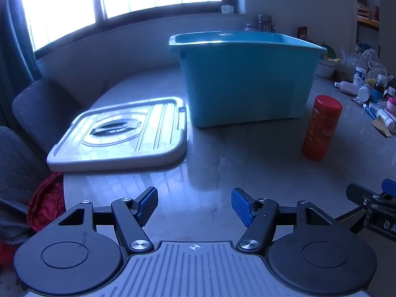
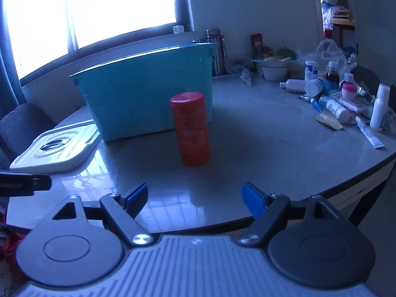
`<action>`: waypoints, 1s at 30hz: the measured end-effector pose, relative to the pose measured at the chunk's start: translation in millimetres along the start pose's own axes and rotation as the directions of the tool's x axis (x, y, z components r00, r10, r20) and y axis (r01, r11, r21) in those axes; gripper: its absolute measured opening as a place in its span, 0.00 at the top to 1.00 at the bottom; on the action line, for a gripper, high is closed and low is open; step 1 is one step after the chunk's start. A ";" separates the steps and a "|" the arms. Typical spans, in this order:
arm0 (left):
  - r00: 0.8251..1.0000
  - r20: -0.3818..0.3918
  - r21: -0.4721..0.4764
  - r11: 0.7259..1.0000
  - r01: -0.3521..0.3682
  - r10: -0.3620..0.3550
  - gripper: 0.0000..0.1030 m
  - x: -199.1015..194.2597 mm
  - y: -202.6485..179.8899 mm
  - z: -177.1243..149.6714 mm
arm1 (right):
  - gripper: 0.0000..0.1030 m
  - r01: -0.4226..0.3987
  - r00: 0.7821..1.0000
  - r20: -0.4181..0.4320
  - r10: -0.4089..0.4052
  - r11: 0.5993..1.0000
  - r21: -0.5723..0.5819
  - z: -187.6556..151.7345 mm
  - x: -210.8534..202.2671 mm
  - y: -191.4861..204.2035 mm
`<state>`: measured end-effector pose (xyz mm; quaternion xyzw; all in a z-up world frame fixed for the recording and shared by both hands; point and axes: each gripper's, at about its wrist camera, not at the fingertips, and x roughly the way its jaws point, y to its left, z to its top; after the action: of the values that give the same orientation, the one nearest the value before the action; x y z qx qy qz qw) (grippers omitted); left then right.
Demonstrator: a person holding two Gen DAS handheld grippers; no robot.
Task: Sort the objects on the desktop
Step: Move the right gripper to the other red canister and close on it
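On the pale round table (image 2: 259, 133) the sorting looks barely begun, as far as these views show. The open turquoise plastic storage bin (image 1: 247, 84) stands near the middle, its flat grey-white lid (image 1: 118, 138) already off and lying beside it on the tabletop. The bin's inside is hidden from both cameras, so I cannot tell whether anything is in it yet. A tall red cylindrical canister (image 2: 191, 128) stands upright just in front of the bin. A scatter of small white bottles, tubes and jars (image 2: 341, 104) lies well apart, toward the table's far right edge, seemingly unsorted. The left gripper (image 1: 194, 206) and the right gripper (image 2: 194, 199) both hang over the near edge with jaws spread and nothing between them. Judging from this, nearly everything is left to do, with the red canister the nearest candidate.
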<state>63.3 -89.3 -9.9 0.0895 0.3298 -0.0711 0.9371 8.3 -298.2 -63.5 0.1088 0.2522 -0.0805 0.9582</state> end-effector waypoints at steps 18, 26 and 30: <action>0.999 -0.038 0.039 0.999 -0.007 0.009 0.34 31.5 -4.1 28.6 | 0.19 0.009 1.000 0.005 -0.009 1.000 0.028 30.8 62.0 -5.6; 0.999 -0.053 0.069 0.998 -0.004 0.008 0.34 44.5 -7.3 35.9 | 0.19 -0.001 1.000 -0.015 0.001 1.000 0.023 41.5 87.1 -5.8; 0.998 -0.056 0.078 0.997 0.009 -0.005 0.34 47.5 -10.6 39.6 | 0.19 -0.007 1.000 -0.030 0.007 1.000 0.023 44.6 98.0 -4.0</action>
<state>122.0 -111.7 -10.9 0.1268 0.3531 -0.0848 0.9231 112.6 -322.9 -75.3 0.1218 0.2652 -0.0784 0.9532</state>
